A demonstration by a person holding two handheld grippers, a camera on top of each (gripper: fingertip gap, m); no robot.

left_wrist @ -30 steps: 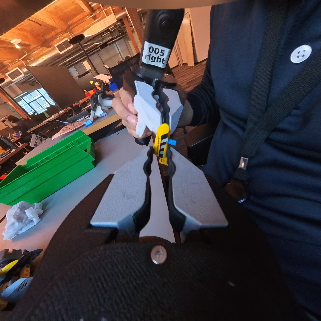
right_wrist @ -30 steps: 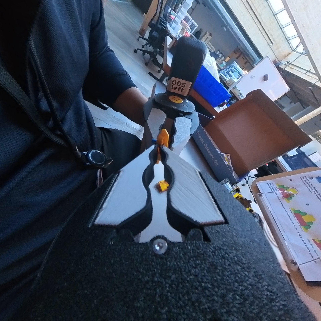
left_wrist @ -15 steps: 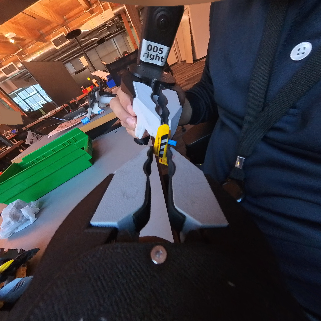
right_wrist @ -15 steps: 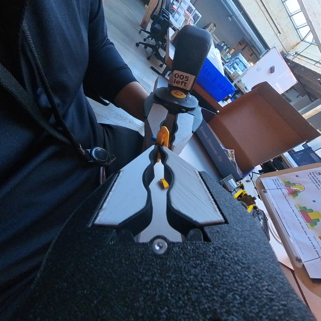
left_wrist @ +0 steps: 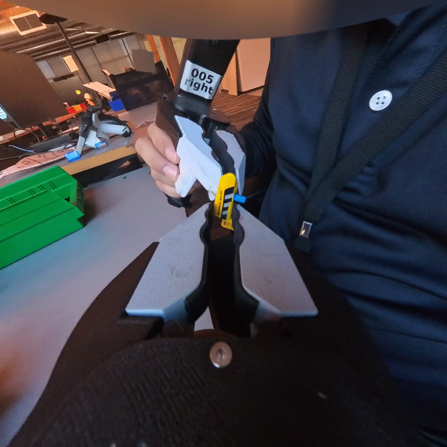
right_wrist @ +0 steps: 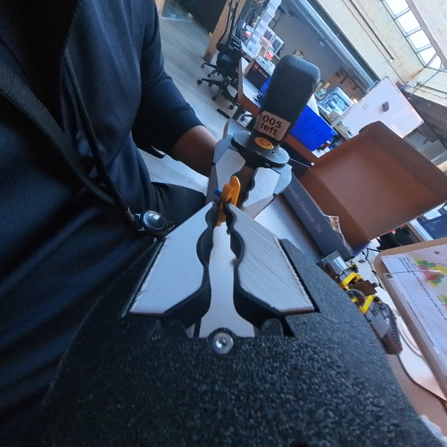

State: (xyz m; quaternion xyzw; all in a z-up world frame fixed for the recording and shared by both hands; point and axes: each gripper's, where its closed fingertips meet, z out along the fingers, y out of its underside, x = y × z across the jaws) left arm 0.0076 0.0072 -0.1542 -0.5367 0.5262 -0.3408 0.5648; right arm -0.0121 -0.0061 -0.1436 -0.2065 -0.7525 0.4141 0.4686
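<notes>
– So, how does the left gripper (left_wrist: pixel 223 211) stand?

– Its jaws are narrow, a slim gap between them. The lower end of a yellow piece (left_wrist: pixel 226 200) sits between the tips. I cannot tell whether they pinch it.

– And the right gripper (right_wrist: pixel 221 208)?

– Closed on the same piece, at its other end. The two grippers meet tip to tip, held up in front of a person's dark blue shirt (left_wrist: pixel 362 193).

– What is the piece like?

– Slim and yellow, with black and white stripes on one face and a blue peg (left_wrist: pixel 239 198) sticking out of its side toward the shirt. It stands nearly upright, off the table (left_wrist: pixel 96 242).

– Who holds the right gripper?

– A hand (left_wrist: pixel 159 159) wraps its grip, just behind the white fingers.

– What lies farther out on the left side?

– A green bin (left_wrist: pixel 36 205) on the grey table, well apart from the grippers. Behind it is another bench with clutter.

– And on the right side?

– An open cardboard box (right_wrist: pixel 375 188) stands beyond the left gripper, with a dark flat box (right_wrist: pixel 312 217) lying against it. Nearer lies a yellow and black toy build (right_wrist: pixel 358 290), beside a board (right_wrist: pixel 423 302) bearing a printed sheet. Office chairs (right_wrist: pixel 222 70) and a blue bin (right_wrist: pixel 312 128) are far behind.
</notes>
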